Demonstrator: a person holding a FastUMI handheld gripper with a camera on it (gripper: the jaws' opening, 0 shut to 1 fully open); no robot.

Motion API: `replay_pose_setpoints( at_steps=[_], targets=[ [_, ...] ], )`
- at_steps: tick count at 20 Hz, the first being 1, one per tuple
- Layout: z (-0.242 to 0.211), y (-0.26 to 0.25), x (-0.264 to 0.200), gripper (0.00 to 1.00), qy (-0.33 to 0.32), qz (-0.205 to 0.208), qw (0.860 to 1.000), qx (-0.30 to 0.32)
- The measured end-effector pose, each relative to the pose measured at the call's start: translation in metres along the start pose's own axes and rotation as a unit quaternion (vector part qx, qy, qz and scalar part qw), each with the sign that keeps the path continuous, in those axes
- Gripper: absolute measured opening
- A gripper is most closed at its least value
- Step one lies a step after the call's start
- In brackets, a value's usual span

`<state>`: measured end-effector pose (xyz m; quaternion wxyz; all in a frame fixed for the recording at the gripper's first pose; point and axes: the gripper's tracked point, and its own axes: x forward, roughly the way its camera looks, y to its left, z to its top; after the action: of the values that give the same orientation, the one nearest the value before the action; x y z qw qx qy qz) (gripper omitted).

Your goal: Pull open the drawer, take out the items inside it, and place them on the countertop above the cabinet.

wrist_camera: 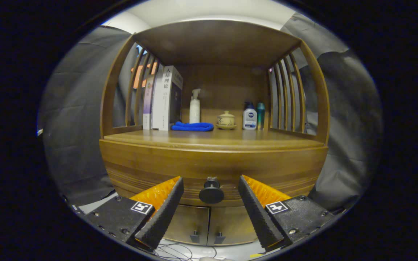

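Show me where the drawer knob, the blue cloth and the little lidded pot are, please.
drawer knob [211, 194]: gripper view, on its round face, between the open fingers.
blue cloth [192, 126]: gripper view, on the middle of the folded roll.
lidded pot [226, 119]: gripper view, on its body above the saucer.

Not much legible here. Large printed characters running down the spine of the tallest book [167, 98], too small to make out properly. Dark blue logo patch on the white bottle [249, 117], lettering too tiny to spell out. Black-and-white square marker [142, 207] on each finger of the gripper [210, 179], pattern only, no words. Fingers spread wide either side of the drawer knob [211, 194], not touching it.
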<state>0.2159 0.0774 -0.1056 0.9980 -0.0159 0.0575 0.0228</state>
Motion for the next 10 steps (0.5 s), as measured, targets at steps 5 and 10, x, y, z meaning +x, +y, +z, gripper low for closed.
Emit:
replay_pose_setpoints(
  at_steps=[5,10],
  targets=[
    [-0.017,-0.004,0.023,0.98,0.014,-0.015,1.0,0.003],
    [-0.022,-0.001,0.031,0.79,0.019,-0.014,1.0,-0.001]
  ],
)
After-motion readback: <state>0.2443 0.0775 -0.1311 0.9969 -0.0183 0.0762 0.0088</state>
